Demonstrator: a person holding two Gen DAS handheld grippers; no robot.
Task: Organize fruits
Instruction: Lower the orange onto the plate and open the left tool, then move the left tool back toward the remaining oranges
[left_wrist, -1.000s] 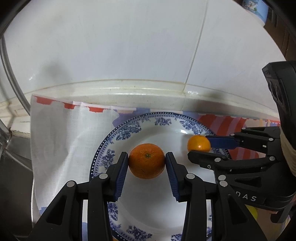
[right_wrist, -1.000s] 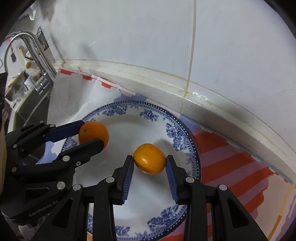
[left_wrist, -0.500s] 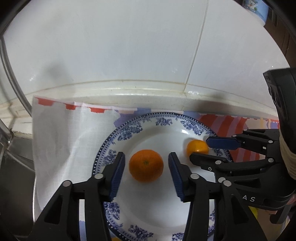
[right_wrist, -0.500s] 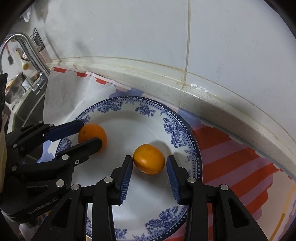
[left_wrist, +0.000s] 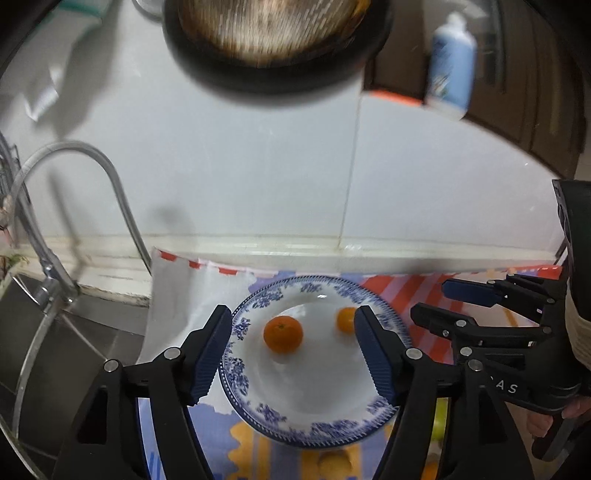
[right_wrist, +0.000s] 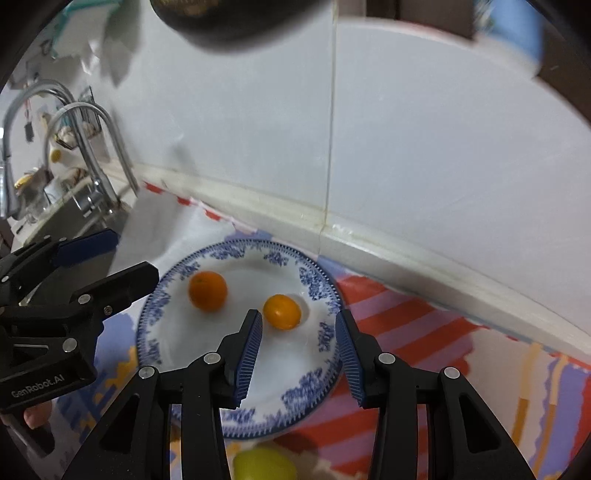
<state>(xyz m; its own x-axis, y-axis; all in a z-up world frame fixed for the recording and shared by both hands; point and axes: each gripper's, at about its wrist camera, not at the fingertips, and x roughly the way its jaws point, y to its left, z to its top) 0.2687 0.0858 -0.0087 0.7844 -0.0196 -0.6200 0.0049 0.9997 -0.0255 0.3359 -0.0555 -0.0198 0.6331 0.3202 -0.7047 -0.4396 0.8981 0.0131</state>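
Two oranges lie apart on a blue-and-white plate (left_wrist: 317, 435) (right_wrist: 314, 402). The bigger orange (left_wrist: 283, 333) (right_wrist: 207, 290) is on the plate's left, the smaller orange (left_wrist: 345, 319) (right_wrist: 282, 311) on its right. My left gripper (left_wrist: 295, 349) is open and empty, raised above the plate; it also shows in the right wrist view (right_wrist: 110, 258). My right gripper (right_wrist: 298, 352) is open and empty, drawn back from the smaller orange; it also shows in the left wrist view (left_wrist: 443, 299).
The plate sits on a striped cloth (right_wrist: 424, 332) against a white tiled wall. A sink with taps (left_wrist: 55, 280) (right_wrist: 92, 177) is at the left. A yellow-green fruit (right_wrist: 264, 463) lies near the plate's front edge. A dark pan (left_wrist: 273, 40) hangs overhead, a blue bottle (left_wrist: 450, 62) at upper right.
Both grippers let go of their oranges, opened wide and pulled back and up from the plate. Both oranges stay on the plate.
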